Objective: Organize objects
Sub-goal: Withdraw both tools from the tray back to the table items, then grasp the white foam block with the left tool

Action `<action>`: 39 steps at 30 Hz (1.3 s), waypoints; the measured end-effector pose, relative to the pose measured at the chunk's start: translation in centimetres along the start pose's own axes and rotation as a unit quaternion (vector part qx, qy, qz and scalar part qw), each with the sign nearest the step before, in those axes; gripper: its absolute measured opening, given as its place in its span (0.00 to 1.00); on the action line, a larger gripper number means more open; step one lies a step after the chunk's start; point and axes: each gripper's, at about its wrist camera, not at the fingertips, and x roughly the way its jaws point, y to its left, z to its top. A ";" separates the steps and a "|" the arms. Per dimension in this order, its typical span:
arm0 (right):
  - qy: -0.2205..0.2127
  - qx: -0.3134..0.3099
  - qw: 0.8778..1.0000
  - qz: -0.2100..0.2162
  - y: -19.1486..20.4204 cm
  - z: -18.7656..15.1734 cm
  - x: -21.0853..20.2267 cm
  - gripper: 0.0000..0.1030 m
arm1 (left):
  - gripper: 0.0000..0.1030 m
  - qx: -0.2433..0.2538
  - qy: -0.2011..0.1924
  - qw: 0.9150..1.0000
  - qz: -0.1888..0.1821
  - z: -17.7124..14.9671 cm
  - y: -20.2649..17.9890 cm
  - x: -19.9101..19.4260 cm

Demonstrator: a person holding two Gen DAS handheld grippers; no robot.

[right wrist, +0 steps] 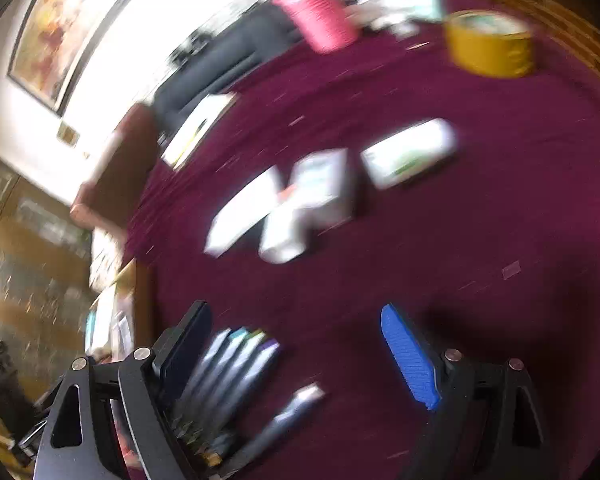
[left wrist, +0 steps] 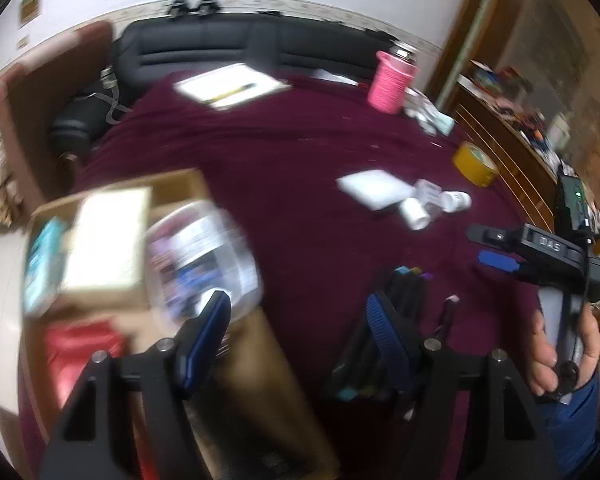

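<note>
The left wrist view is blurred. My left gripper (left wrist: 296,308) stands open over the maroon cloth (left wrist: 284,168), with nothing pressed between its pads. Its left finger is beside a cardboard box (left wrist: 172,188) that holds a clear plastic jar (left wrist: 204,256), a cream carton (left wrist: 108,240) and a red item (left wrist: 80,352). A bundle of markers (left wrist: 404,304) lies behind its right finger. My right gripper (left wrist: 488,248), held in a hand (left wrist: 540,360), is open at the right. In the right wrist view, my right gripper (right wrist: 296,320) hangs open above the markers (right wrist: 236,360), which lie by its left finger.
Small white boxes and bottles (left wrist: 416,200) lie mid-cloth, seen too as white boxes (right wrist: 316,188). A yellow tape roll (left wrist: 476,164), a pink cup (left wrist: 390,82) and a notepad with a pencil (left wrist: 232,86) sit further back. A dark sofa (left wrist: 220,48) and a wooden cabinet (left wrist: 512,136) border the table.
</note>
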 end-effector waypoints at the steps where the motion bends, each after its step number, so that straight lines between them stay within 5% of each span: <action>1: -0.011 0.010 1.000 -0.002 -1.2 0.3 -0.1 0.88 | 0.68 0.010 0.002 1.000 -0.006 0.8 -1.1 0.7; 3: -0.020 0.021 1.000 -0.002 -2.5 0.8 -0.1 0.87 | 0.77 0.035 0.018 0.999 -0.021 2.6 -3.6 2.7; 9: -0.023 0.063 0.997 0.025 -4.6 1.5 -0.9 0.88 | 0.80 0.084 0.041 0.996 -0.009 8.0 -8.7 9.2; 20: 0.010 0.093 0.994 0.063 -5.8 1.1 0.2 0.88 | 0.80 -0.025 0.083 0.996 -0.010 14.6 -7.1 20.5; 23: 0.018 0.099 0.992 0.074 -6.0 1.0 0.3 0.88 | 0.80 -0.049 0.114 0.991 -0.051 14.1 -6.2 21.9; 26: 0.018 0.101 0.992 0.076 -6.0 0.9 0.2 0.88 | 0.80 -0.040 0.129 0.986 -0.096 12.9 -6.3 21.4; 30: 0.012 0.101 0.992 0.076 -5.9 1.0 -0.2 0.88 | 0.80 -0.056 0.161 0.967 -0.188 10.2 -6.6 19.5; 33: 0.010 0.102 0.992 0.074 -6.0 1.0 -0.2 0.89 | 0.80 -0.021 0.135 0.979 -0.150 9.2 -7.6 17.5; 39: 0.007 0.110 0.992 0.068 -6.5 1.1 -0.2 0.89 | 0.81 0.070 0.112 0.985 -0.114 8.3 -9.5 15.9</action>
